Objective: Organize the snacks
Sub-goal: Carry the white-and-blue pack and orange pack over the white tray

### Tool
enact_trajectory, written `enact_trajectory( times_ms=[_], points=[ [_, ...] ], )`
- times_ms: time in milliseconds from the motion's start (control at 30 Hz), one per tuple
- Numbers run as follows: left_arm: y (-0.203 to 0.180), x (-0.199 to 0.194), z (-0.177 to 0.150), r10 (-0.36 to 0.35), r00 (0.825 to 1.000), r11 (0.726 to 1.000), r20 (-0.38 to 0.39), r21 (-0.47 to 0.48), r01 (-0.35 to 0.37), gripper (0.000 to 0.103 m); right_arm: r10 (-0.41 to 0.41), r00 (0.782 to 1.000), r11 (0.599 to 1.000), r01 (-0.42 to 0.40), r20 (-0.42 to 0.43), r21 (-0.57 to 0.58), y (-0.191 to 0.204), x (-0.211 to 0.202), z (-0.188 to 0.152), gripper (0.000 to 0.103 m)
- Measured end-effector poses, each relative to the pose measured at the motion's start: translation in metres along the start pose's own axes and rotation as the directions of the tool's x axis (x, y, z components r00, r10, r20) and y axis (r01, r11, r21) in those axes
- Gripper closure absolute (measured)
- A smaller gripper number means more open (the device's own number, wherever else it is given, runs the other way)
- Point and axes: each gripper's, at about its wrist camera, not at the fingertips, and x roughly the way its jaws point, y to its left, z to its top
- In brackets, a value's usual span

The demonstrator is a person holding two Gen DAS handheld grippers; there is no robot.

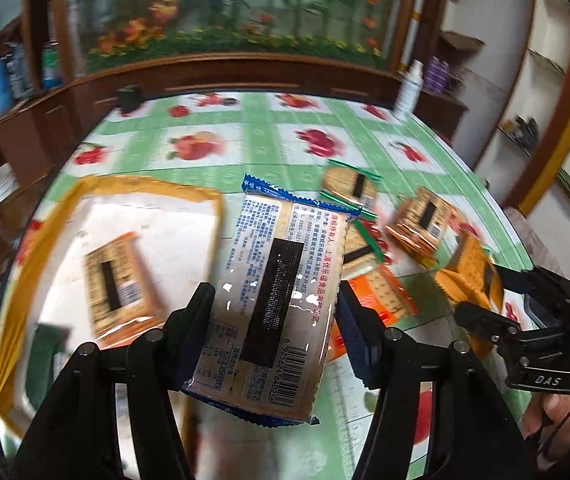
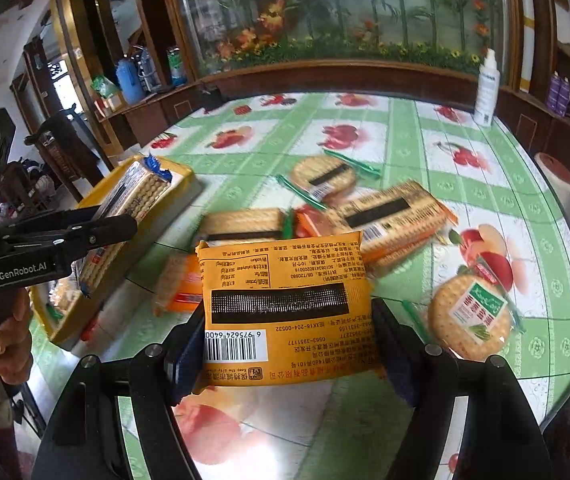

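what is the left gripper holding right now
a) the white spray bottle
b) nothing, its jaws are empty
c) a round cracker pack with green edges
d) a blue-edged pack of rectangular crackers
d: in the left wrist view the left gripper has its pads pressed on both sides of the blue-edged cracker pack, lifted above the table.

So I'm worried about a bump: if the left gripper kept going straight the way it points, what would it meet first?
Probably the loose biscuit packs on the table, just right of the yellow tray. The blue-edged pack that the left gripper holds would touch first. Depth is uncertain.
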Motion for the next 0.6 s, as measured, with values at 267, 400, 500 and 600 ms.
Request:
enact_trajectory(
  times_ms=[267, 400, 500, 600],
  points=[
    [0.017, -0.031, -0.011, 0.101, 0.993, 0.994, 0.059, -0.053, -0.098, 0.044, 0.027, 0.999, 0.999, -0.026, 0.024, -0.045, 0.032, -0.006, 0.006, 0.026],
    [0.025, -0.044, -0.015, 0.149, 0.985, 0.987, 0.09, -0.065, -0.144, 0.044, 0.049, 0.998, 0.997, -0.048, 0.031, -0.06, 0.049, -0.006, 0.011, 0.026],
    [0.037, -0.053, -0.017, 0.178, 0.978, 0.982, 0.106, -0.09, -0.169, 0.044, 0.067, 0.997, 0.995, -0.064, 0.033, -0.083, 0.065, -0.004, 0.015, 0.026],
    [0.051, -0.06, -0.02, 0.2, 0.973, 0.975, 0.117, -0.124, -0.186, 0.044, 0.083, 0.996, 0.991, -0.078, 0.036, -0.11, 0.083, -0.002, 0.019, 0.026]
  ],
)
